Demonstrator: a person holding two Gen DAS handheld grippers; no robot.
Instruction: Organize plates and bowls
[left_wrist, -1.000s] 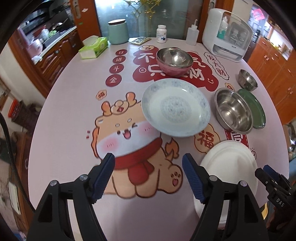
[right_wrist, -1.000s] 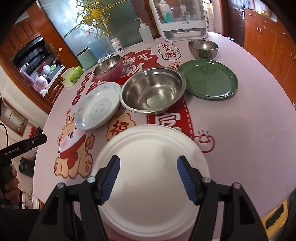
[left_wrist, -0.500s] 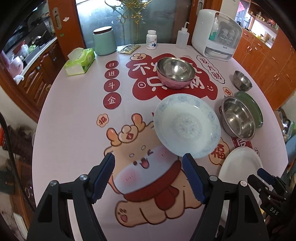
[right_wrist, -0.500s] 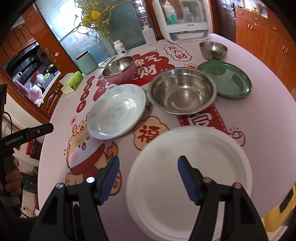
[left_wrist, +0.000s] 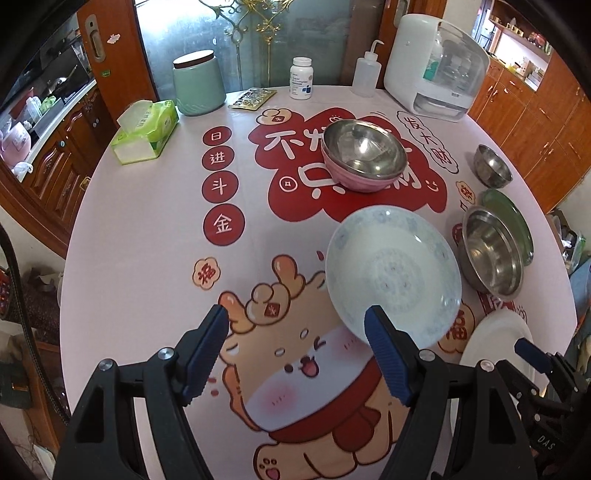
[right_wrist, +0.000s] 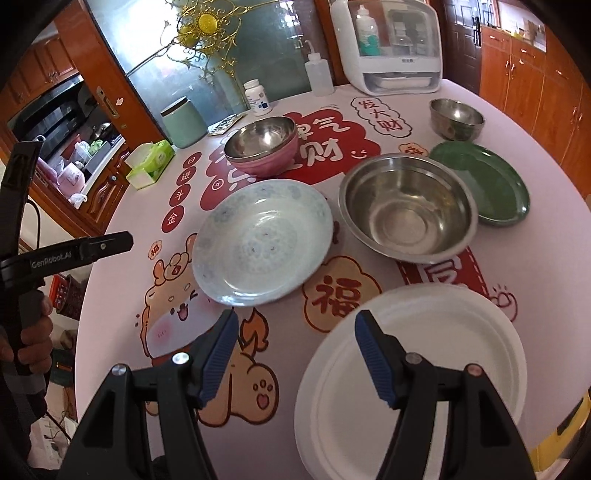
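Left wrist view: the left gripper (left_wrist: 295, 332) is hanging wide open; the right gripper (right_wrist: 293, 341) is hanging open above the white plate (right_wrist: 417, 373) near the table (right_wrist: 535, 258) edge.

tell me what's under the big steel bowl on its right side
The big steel bowl overlaps the near edge of the green plate; whether its rim rests on the plate is unclear. The strip of plate beneath is hidden. The bowl's own inside looks empty.
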